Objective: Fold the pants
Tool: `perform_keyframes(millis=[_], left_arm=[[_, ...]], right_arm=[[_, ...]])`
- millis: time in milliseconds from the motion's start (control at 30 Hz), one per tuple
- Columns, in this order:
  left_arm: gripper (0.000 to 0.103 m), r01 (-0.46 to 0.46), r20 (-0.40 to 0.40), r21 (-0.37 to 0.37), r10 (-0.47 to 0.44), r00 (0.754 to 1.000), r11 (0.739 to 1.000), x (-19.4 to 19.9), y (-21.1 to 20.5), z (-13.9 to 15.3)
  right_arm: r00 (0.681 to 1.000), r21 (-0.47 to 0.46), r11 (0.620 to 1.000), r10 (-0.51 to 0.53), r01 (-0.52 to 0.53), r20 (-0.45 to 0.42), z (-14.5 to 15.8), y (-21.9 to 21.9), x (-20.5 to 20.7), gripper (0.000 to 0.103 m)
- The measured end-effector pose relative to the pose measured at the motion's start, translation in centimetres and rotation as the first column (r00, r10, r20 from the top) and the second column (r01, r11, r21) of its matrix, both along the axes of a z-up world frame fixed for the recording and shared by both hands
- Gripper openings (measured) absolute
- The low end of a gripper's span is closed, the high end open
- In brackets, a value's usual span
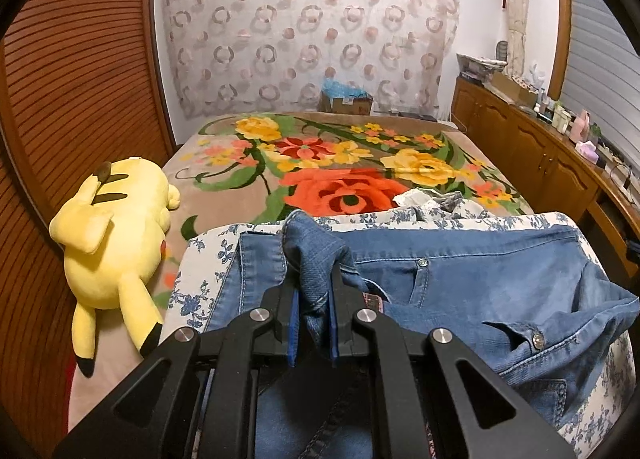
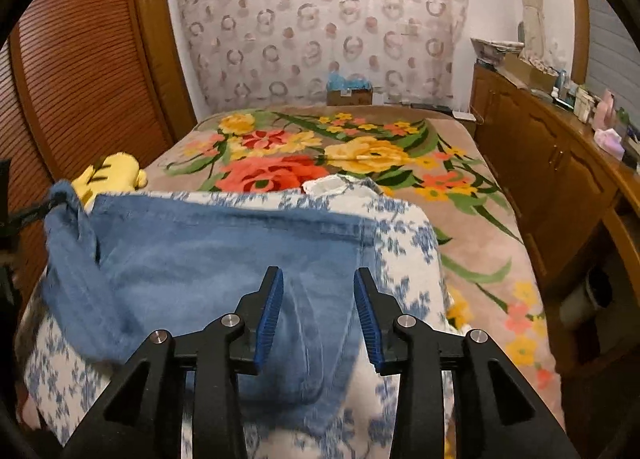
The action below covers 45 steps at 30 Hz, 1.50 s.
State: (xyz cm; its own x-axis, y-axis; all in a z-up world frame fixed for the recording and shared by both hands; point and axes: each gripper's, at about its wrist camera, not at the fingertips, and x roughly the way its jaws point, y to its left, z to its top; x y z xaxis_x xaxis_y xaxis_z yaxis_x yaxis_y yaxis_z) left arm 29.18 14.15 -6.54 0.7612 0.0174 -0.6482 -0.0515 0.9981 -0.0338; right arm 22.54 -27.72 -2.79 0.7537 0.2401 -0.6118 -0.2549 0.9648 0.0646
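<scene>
With the right gripper standing open over the jeans and only the left gripper pinching denim, that 1 held corner could drag the fold askew.

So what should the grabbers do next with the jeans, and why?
Probably the left gripper should lower its pinched bunch of jeans onto the flowered cloth and let go. The right gripper is already open, its pads apart over flat denim, so only the left corner is still lifted.

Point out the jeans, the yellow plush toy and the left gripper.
jeans (image 1: pixel 480 271): left wrist view, front panel by the rivet.
yellow plush toy (image 1: pixel 116 243): left wrist view, its back.
left gripper (image 1: pixel 314 287): left wrist view, between jaws clamping denim.
</scene>
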Motion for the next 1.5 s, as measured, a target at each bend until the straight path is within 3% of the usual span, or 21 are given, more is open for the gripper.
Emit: perform_keyframes(millis=[267,467,633,733,800,867,900,1067,1233,1333,1500], left_arm=[[0.012,-0.001,-0.001,-0.002,0.001,1.000,1.000,0.0,0.0,0.0],[0.012,-0.001,0.000,-0.001,0.001,1.000,1.000,0.0,0.0,0.0],[0.012,-0.007,0.012,-0.004,0.007,1.000,1.000,-0.2,0.2,0.4],[0.012,-0.015,0.031,-0.009,0.015,0.999,1.000,-0.8,0.4,1.0],[0.012,-0.017,0.043,-0.013,0.017,0.999,1.000,-1.2,0.5,1.4],[0.012,-0.018,0.057,-0.011,0.018,0.998,1.000,-1.4,0.4,1.9],[0.012,-0.019,0.063,-0.011,0.019,0.998,1.000,-1.6,0.5,2.1],[0.012,-0.027,0.132,-0.034,0.031,0.991,0.999,-2.9,0.6,4.1],[0.012,-0.043,0.198,-0.051,0.053,0.979,0.998,-3.3,1.1,6.5],[0.012,-0.048,0.191,-0.062,0.059,0.980,0.997,-2.0,1.5,6.6],[0.012,-0.063,0.152,-0.043,0.068,0.986,0.997,0.9,1.5,5.2]], right_arm=[[0.997,-0.048,0.999,0.013,-0.017,-0.071,-1.7,0.1,-4.5,0.046],[0.994,-0.086,0.995,0.033,-0.042,-0.102,-2.4,1.1,-5.1,0.046],[0.998,-0.198,0.978,0.062,-0.064,-0.017,-2.4,3.4,-4.5,0.046],[0.997,-0.201,0.977,0.070,-0.065,0.018,-2.1,3.7,-4.1,0.046],[0.997,-0.197,0.978,0.080,-0.075,0.020,-2.2,3.7,-3.9,0.040],[0.995,-0.185,0.978,0.096,-0.092,0.014,-2.3,3.4,-3.7,0.013],[0.995,-0.176,0.980,0.097,-0.093,0.013,-2.1,3.2,-3.7,0.008],[0.993,-0.097,0.991,0.099,-0.093,0.058,-0.4,0.7,-4.1,0.005],[0.986,-0.092,0.991,0.105,-0.094,0.131,3.3,-0.9,-5.2,0.004],[0.983,-0.082,0.993,0.100,-0.088,0.155,4.9,-1.6,-4.8,0.004],[0.989,-0.114,0.992,0.074,-0.060,0.127,4.0,-1.4,-0.6,0.004]])
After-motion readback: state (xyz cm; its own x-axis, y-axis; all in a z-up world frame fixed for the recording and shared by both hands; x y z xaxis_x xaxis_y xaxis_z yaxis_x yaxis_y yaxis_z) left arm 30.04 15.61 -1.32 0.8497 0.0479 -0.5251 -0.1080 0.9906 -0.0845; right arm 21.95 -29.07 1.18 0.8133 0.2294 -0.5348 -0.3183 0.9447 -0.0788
